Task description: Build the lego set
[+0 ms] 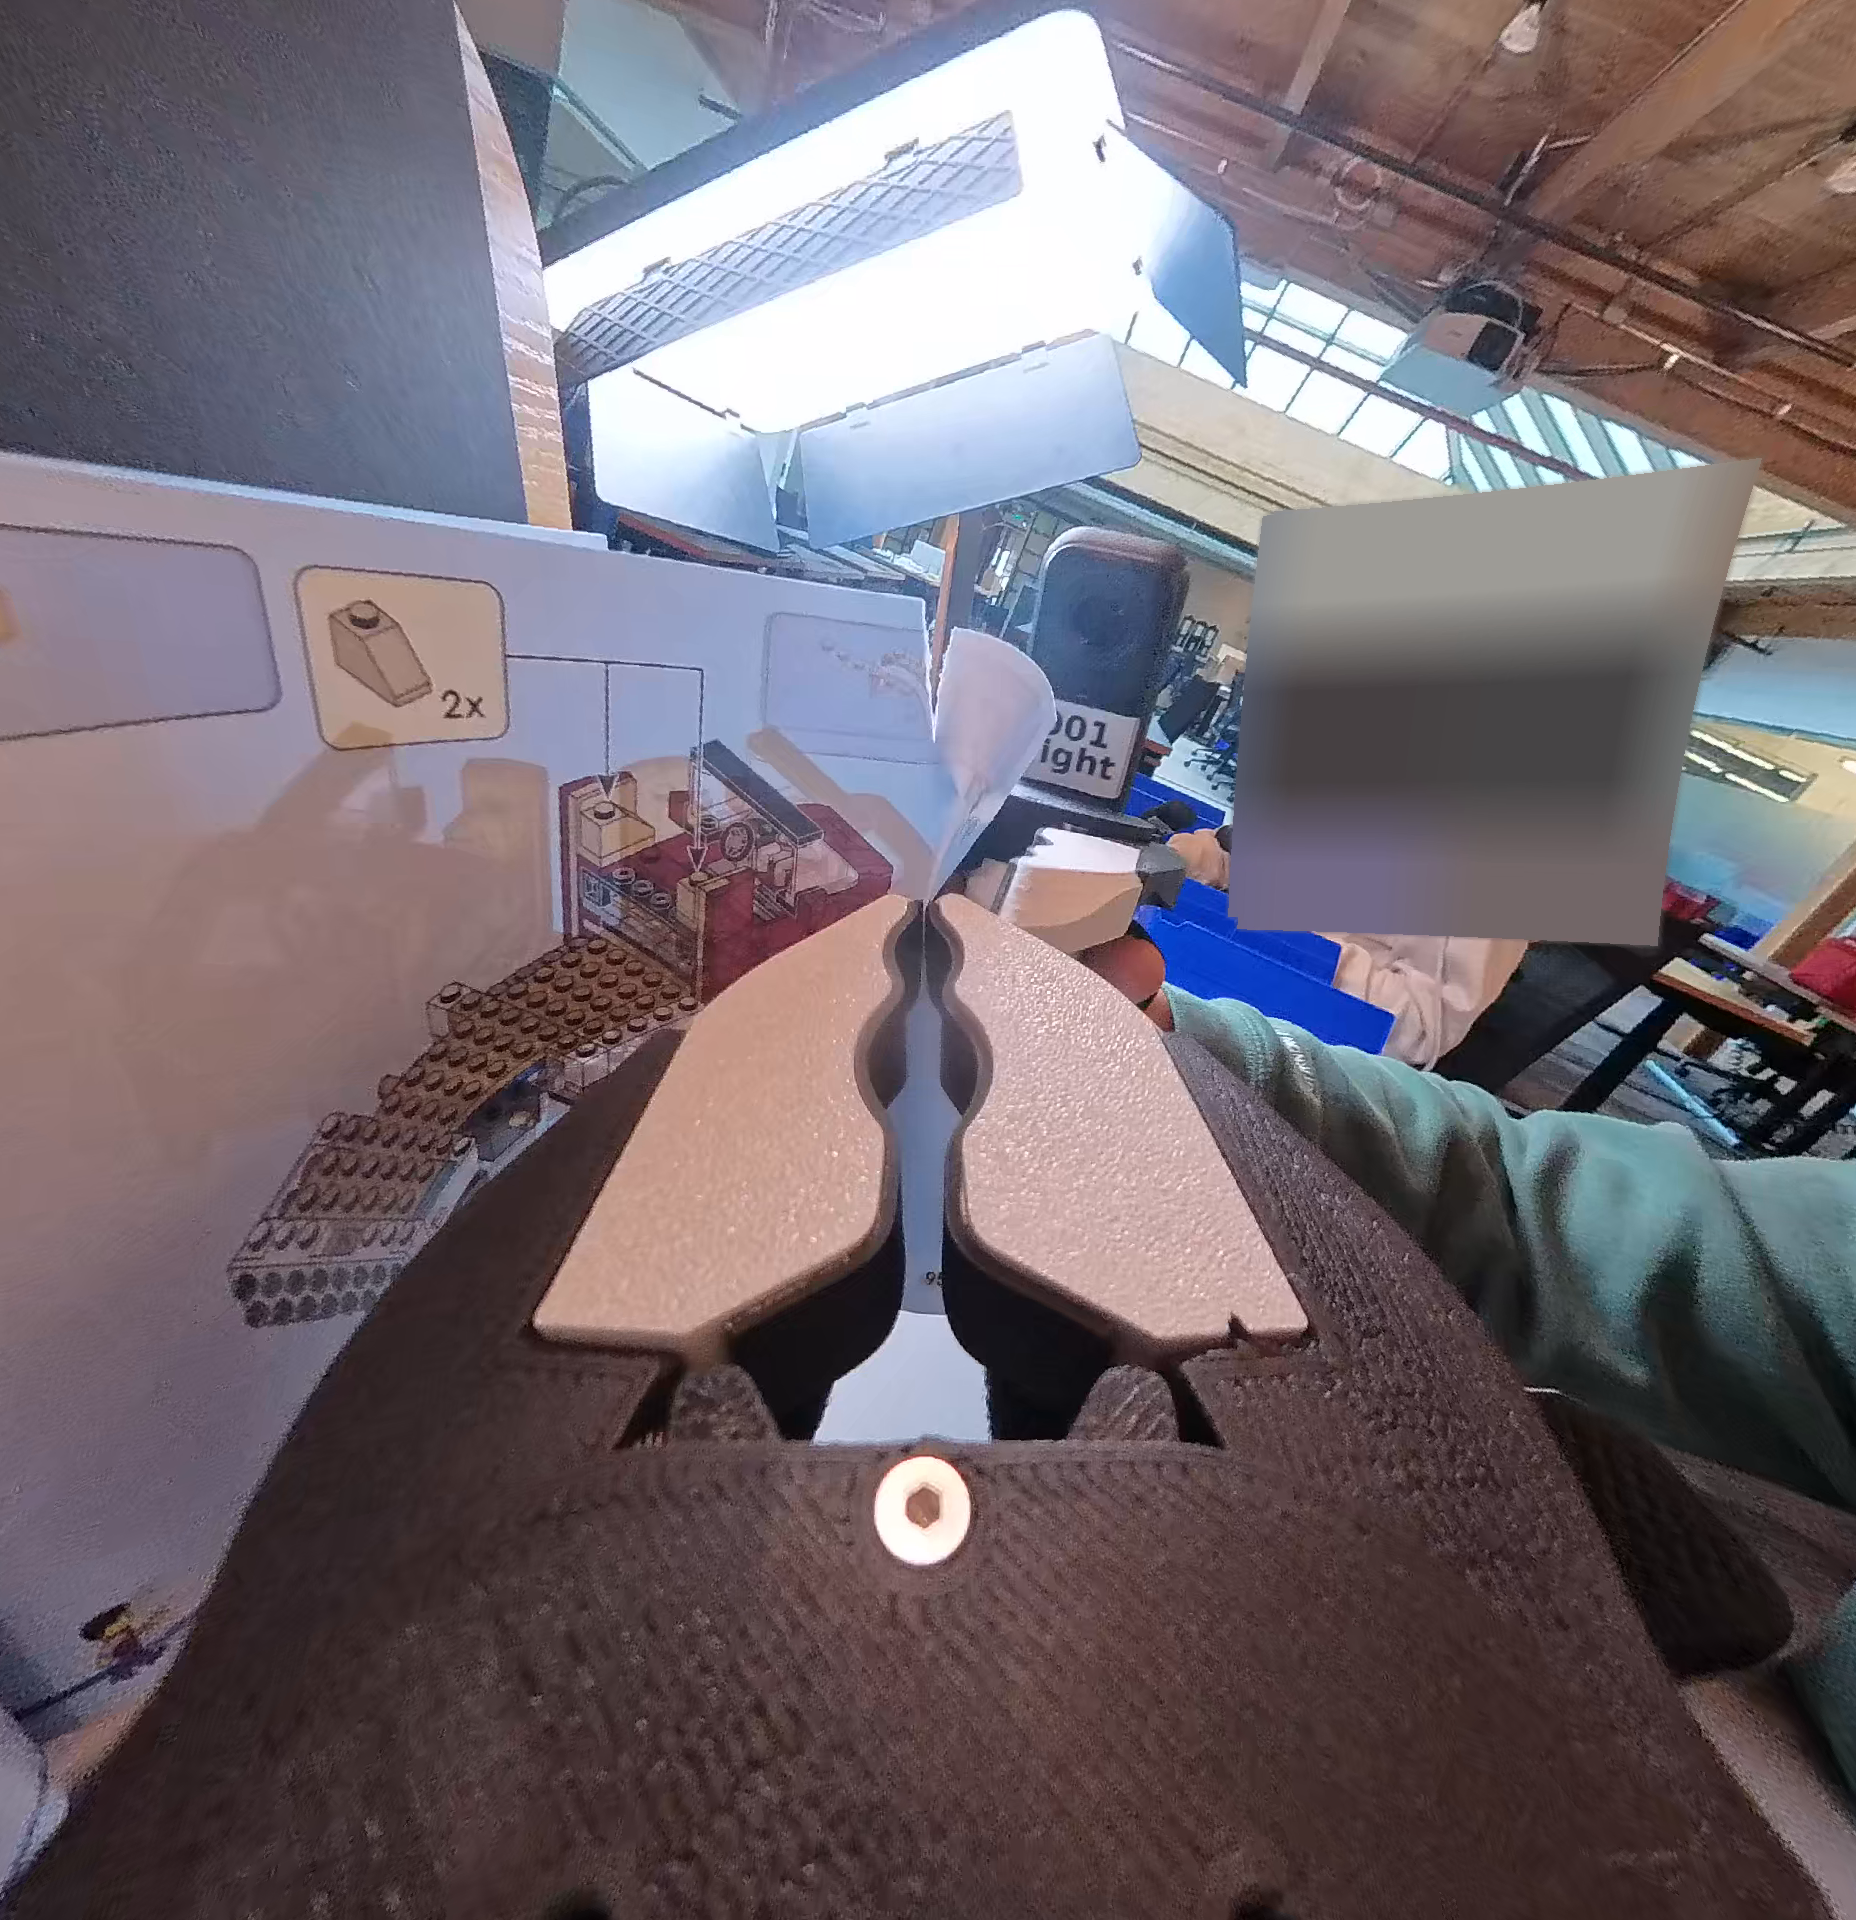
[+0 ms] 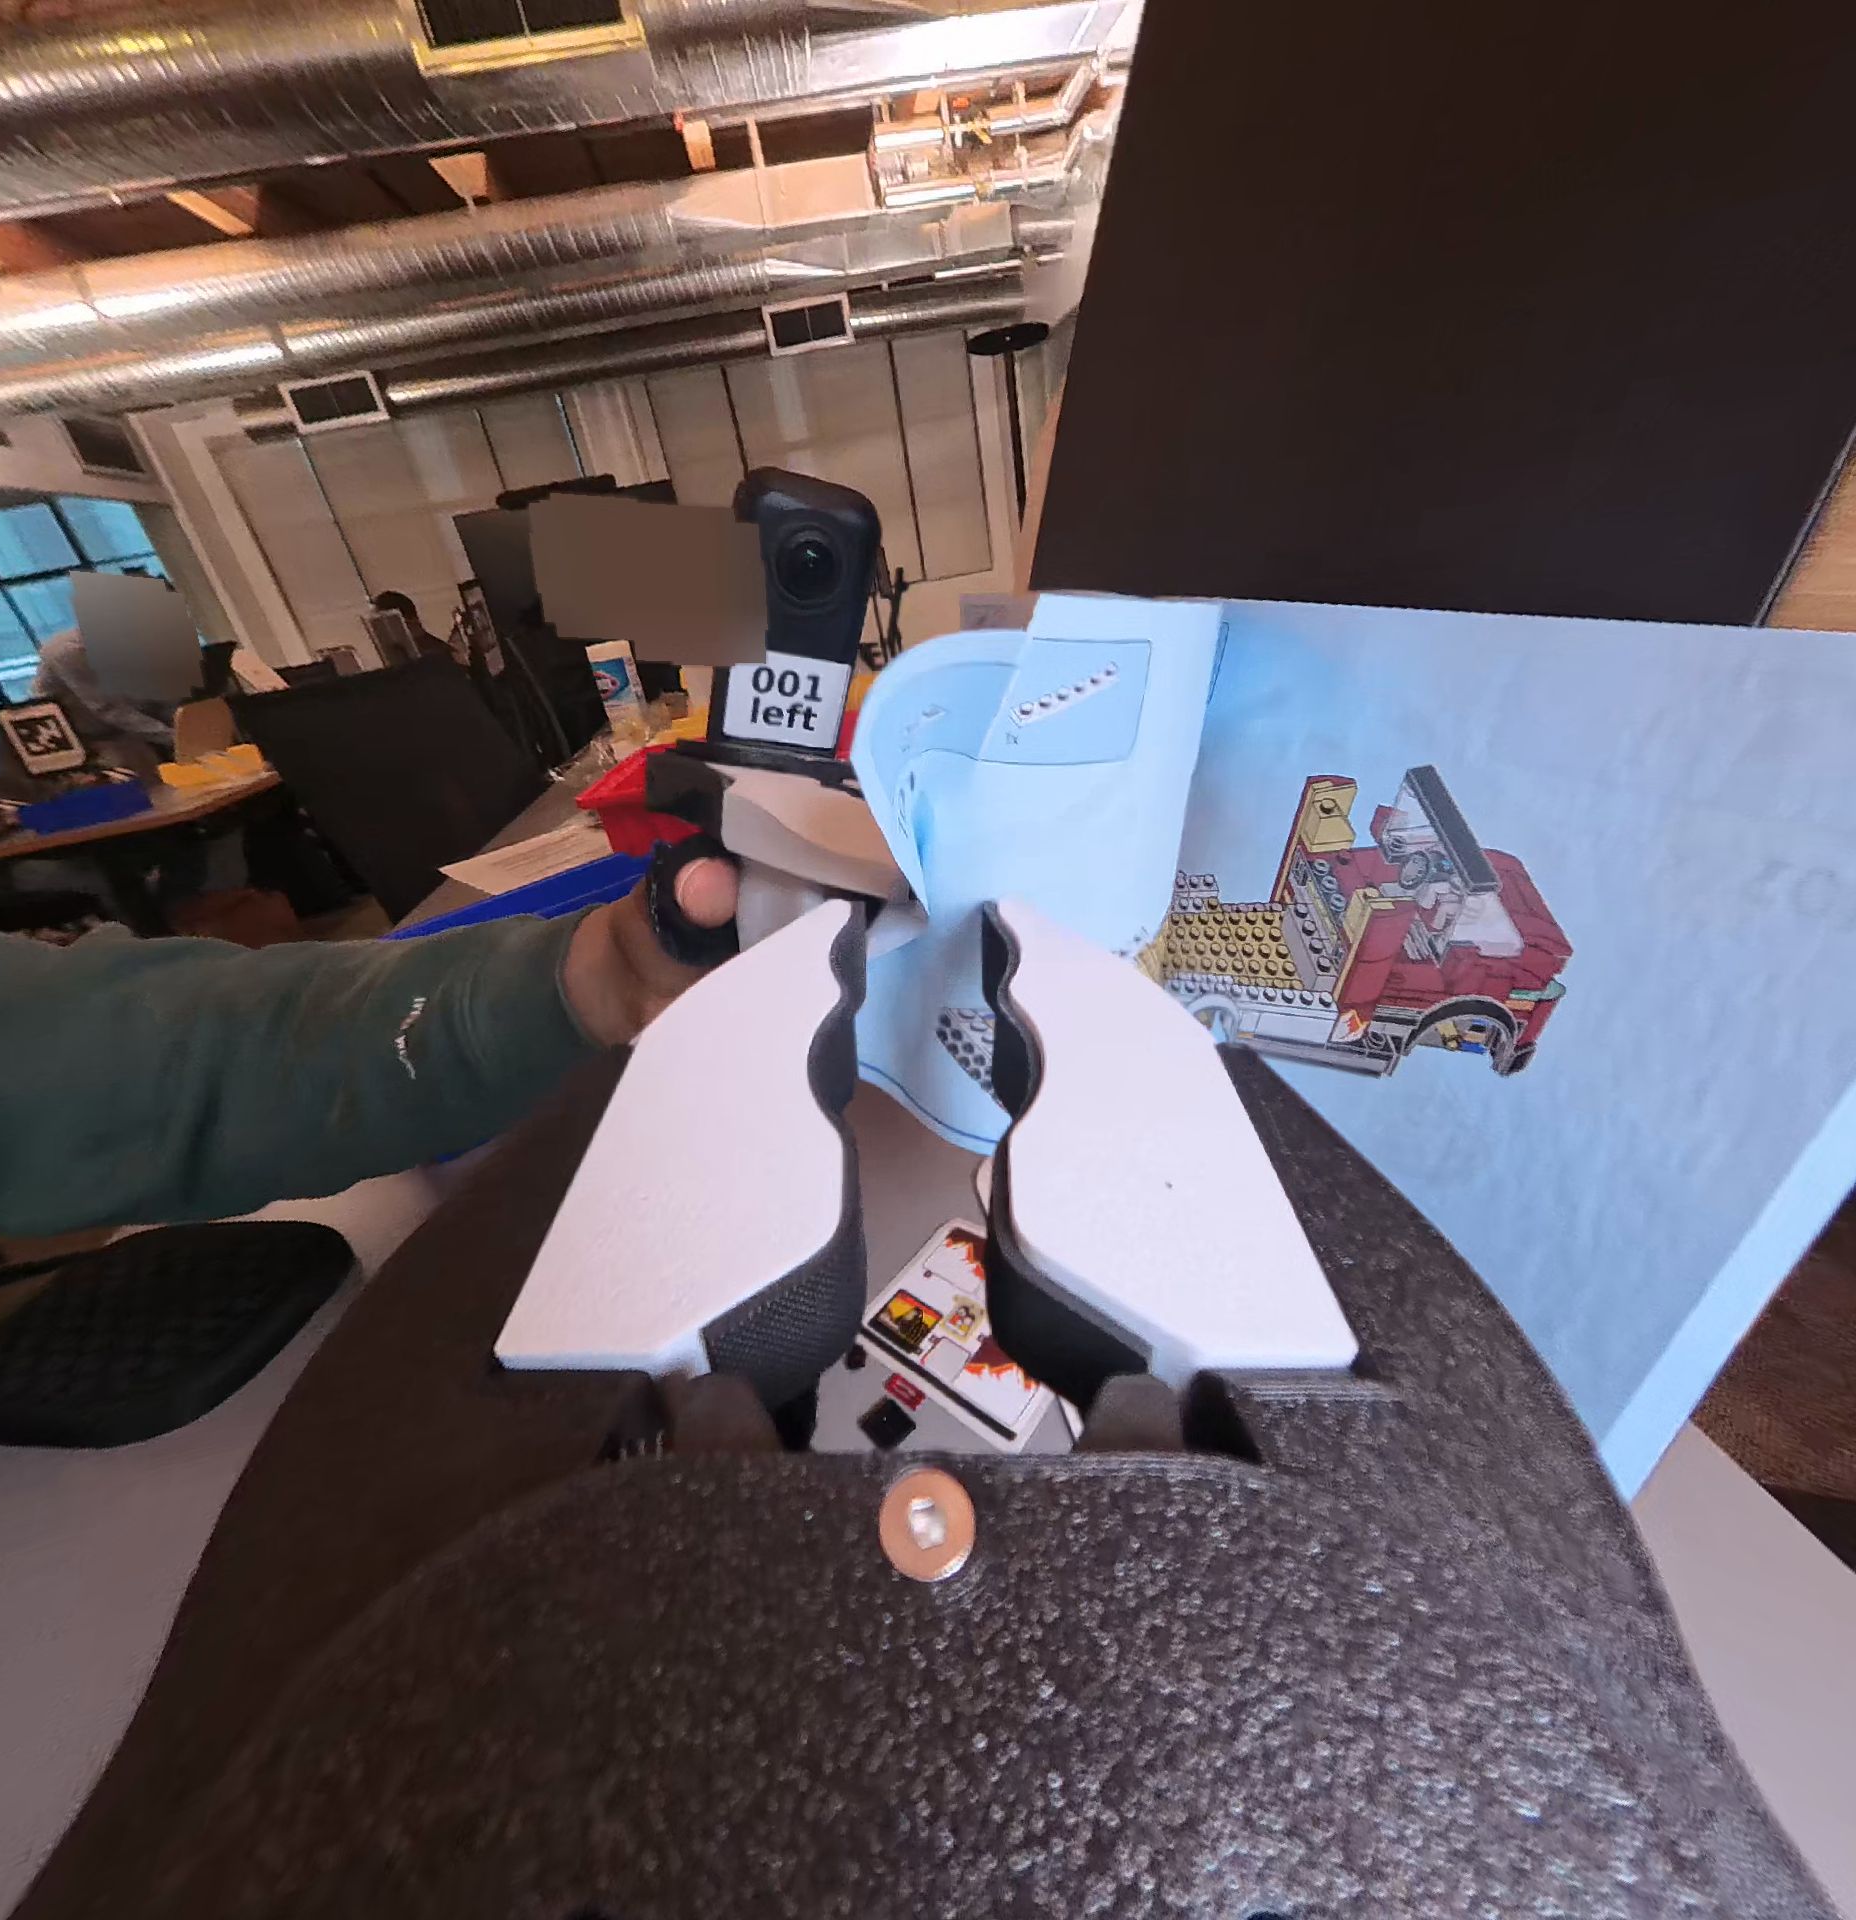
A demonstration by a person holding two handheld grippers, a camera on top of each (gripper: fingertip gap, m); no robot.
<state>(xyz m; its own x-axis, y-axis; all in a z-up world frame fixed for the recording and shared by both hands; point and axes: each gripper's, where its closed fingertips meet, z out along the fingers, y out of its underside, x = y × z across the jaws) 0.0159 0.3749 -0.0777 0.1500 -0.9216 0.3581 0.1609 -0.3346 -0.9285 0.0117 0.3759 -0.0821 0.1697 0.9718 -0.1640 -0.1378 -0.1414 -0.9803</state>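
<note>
The instruction booklet [image 1: 280, 935] stands open and upright, showing a red truck build; it also fills the right of the right wrist view [image 2: 1526, 831]. My left gripper [image 1: 922, 909] is shut on the edge of a curled booklet page [image 1: 981, 727]. My right gripper [image 2: 924, 914] is open, and the same curled page [image 2: 965, 748] hangs between and just beyond its fingertips. Each gripper shows in the other's view: the right one [image 1: 1090, 883] just past the page, the left one [image 2: 799, 831] pinching it. No loose bricks are in view.
A sticker sheet [image 2: 955, 1330] lies on the white table under the right gripper. A lit studio lamp [image 1: 851, 291] hangs above. Blue bins [image 1: 1267, 956] and a red bin [image 2: 633, 810] stand behind. A dark panel [image 2: 1475, 312] backs the booklet. A person's green sleeve [image 2: 228, 1060] reaches in. My two grippers' fingertips are within a few centimetres of each other.
</note>
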